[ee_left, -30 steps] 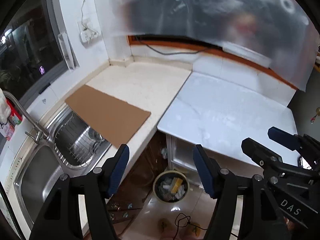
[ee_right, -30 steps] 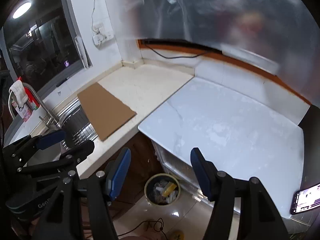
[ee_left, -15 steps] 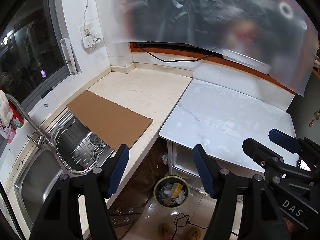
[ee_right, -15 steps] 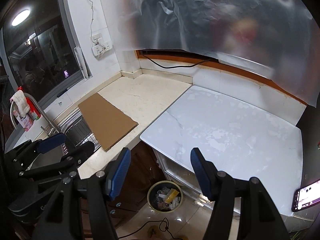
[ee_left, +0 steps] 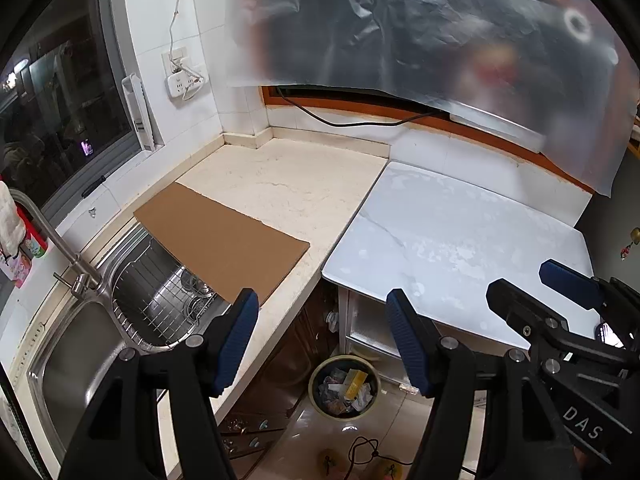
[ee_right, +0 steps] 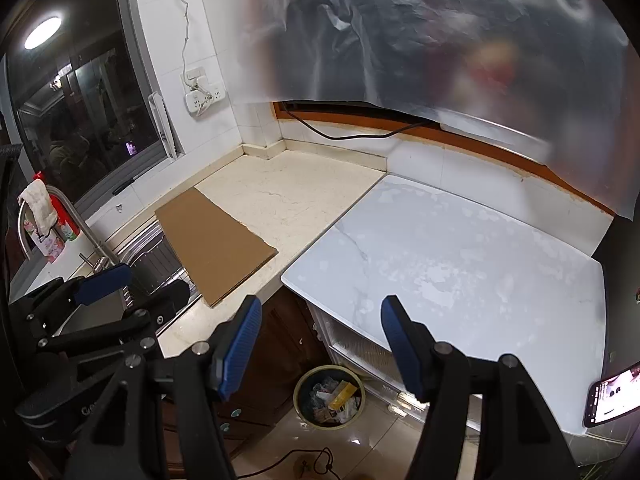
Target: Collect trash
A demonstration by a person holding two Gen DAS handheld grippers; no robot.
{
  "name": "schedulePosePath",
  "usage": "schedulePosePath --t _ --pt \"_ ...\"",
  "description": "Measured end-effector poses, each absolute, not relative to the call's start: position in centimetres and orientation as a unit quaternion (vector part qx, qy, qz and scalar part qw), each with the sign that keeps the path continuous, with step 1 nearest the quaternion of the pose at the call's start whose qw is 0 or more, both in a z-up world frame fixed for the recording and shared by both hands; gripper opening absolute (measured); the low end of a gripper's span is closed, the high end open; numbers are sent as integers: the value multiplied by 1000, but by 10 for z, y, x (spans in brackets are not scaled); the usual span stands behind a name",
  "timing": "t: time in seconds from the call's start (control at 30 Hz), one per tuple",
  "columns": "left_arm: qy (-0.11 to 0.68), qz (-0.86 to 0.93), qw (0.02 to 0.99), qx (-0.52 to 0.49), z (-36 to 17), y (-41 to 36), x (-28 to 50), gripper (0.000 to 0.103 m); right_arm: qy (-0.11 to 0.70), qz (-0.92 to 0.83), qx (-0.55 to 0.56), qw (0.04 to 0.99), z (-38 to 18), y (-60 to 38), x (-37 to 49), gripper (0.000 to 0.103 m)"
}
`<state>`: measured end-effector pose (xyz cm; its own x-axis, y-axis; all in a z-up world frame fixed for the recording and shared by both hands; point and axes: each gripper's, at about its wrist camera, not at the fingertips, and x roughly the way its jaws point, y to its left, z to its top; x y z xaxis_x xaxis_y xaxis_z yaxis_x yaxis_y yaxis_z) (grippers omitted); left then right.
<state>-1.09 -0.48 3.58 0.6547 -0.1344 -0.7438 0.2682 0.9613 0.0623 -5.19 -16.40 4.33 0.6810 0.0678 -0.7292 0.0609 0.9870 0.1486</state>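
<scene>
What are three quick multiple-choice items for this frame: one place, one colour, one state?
1. Where does the cardboard sheet lie?
A. On the beige counter, one end over the sink
B. In the trash bin
C. On the white table

2. What colour are the gripper pads?
A. Red
B. Blue
C. Green

3. What state is the left gripper in?
A. Shut on cardboard
B. Shut on a bag
C. Open, holding nothing

Answers:
1 A: the sheet rests on the counter and overhangs the sink's wire rack.
2 B: both pads show blue in the left wrist view.
3 C: the jaws stand apart, with only the floor and the trash bin seen between them.
</scene>
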Motion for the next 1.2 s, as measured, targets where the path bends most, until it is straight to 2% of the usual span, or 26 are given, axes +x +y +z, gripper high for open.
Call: schedulePosePath --t 1.2 --pt "406 -109 904 82 35 -5 -1 65 403 4 82 912 41 -165 -37 63"
